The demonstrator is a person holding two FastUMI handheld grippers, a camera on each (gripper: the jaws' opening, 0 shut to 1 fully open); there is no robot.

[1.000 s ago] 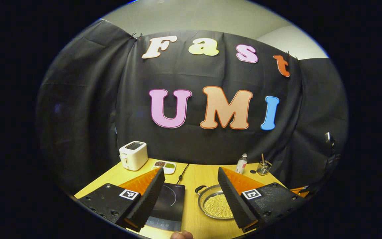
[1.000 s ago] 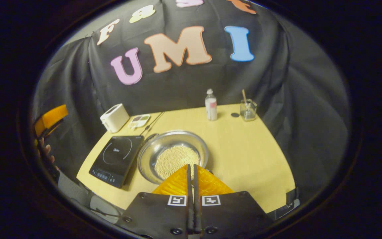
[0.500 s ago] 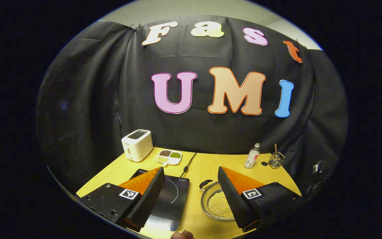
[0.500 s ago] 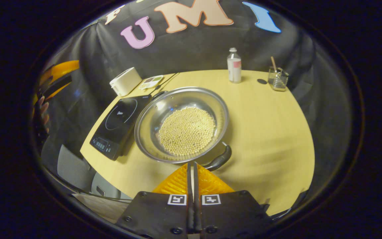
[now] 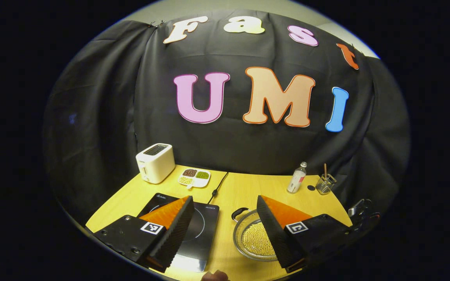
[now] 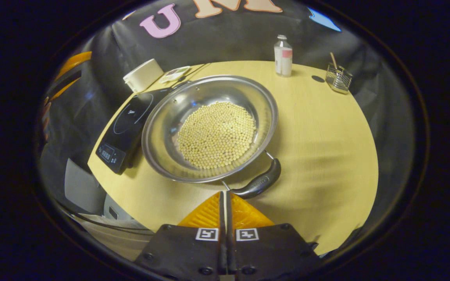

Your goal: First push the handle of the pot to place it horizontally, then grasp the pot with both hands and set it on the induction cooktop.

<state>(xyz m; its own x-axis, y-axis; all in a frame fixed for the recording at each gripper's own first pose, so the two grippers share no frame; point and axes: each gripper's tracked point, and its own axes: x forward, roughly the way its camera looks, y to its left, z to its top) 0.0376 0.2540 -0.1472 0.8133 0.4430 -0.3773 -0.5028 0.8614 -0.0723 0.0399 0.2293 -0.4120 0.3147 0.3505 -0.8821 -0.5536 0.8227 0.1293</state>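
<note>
just before the pot handle point(image 6: 259, 183), the closed right claw point(image 6: 225, 194) has moved closer.

- A staged kitchen corner inside a recording booth: black cloth wall point(image 5: 92, 117) behind a wooden surface point(image 6: 318, 128).
- Kitchen gear: toaster point(image 5: 155, 162), induction cooktop point(image 6: 125, 127), pot point(image 6: 209, 128) of beans, sectioned dish point(image 5: 194, 176).

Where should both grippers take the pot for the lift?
By its two loop handles: the right gripper on the near handle, the left gripper on the far handle. They stick out on opposite sides of the pot; the thin, round rim likely offers less purchase.
</note>
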